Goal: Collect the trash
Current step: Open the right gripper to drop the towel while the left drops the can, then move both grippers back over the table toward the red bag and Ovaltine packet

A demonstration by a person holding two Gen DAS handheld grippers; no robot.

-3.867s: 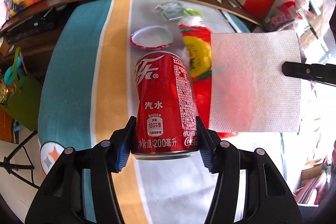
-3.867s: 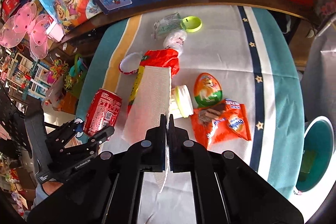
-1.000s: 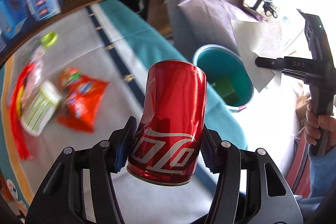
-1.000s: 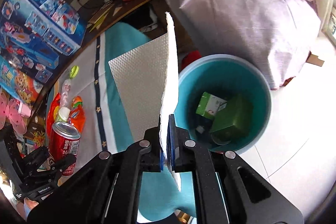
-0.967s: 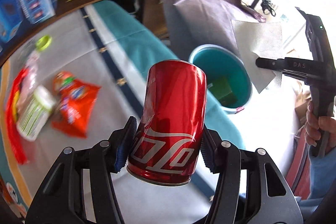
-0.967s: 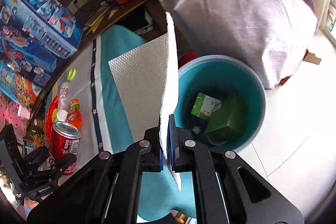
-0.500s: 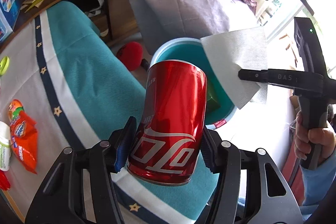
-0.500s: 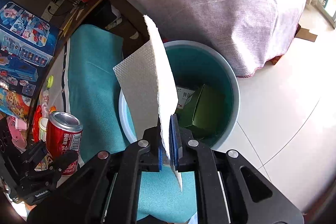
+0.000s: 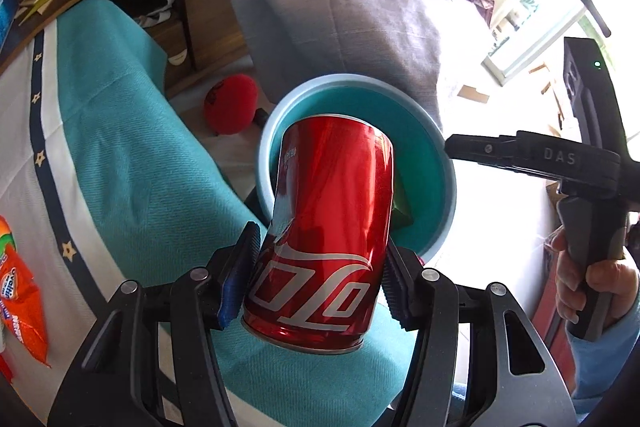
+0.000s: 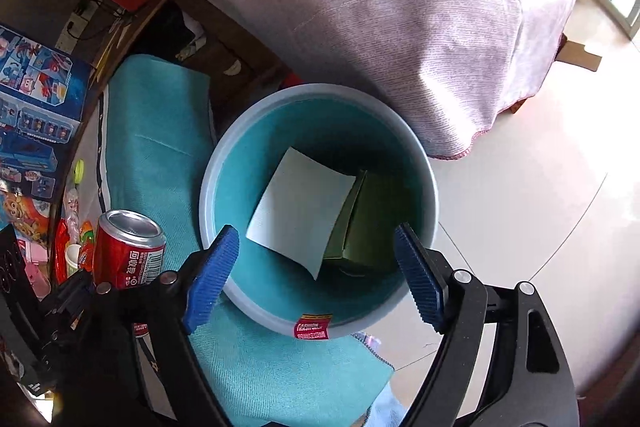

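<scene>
The right gripper point(image 10: 316, 275) hangs over the teal bin point(image 10: 228, 279) with its blue-padded jaws spread wide and nothing between them; they have just been opening. Its own camera looks straight down into the bin, and there the white paper towel point(image 10: 300, 207) shows inside, a curled sheet lying partly over a dark green box point(image 10: 360, 227) on the right side of the bin. A red label sits on the bin's near rim. The left camera shows none of this, because the can hides most of the bin's inside.

The left gripper point(image 9: 320, 275) is clamped on a red cola can point(image 9: 328, 227), a pad pressed to each side of it near its lower end, the can tilted a little to the right. From this view the can stands in front of the bin, whose rim point(image 9: 448, 187) curves behind it. The same view shows the right gripper side-on at the far right, gripped by a person's hand point(image 9: 592, 283) in a blue sleeve point(image 9: 608, 359).

Only the right camera shows the can's silver top. Left of the bin hangs a teal tablecloth point(image 9: 132, 167); an orange snack bag point(image 9: 20, 299) lies on the table at the far left.
</scene>
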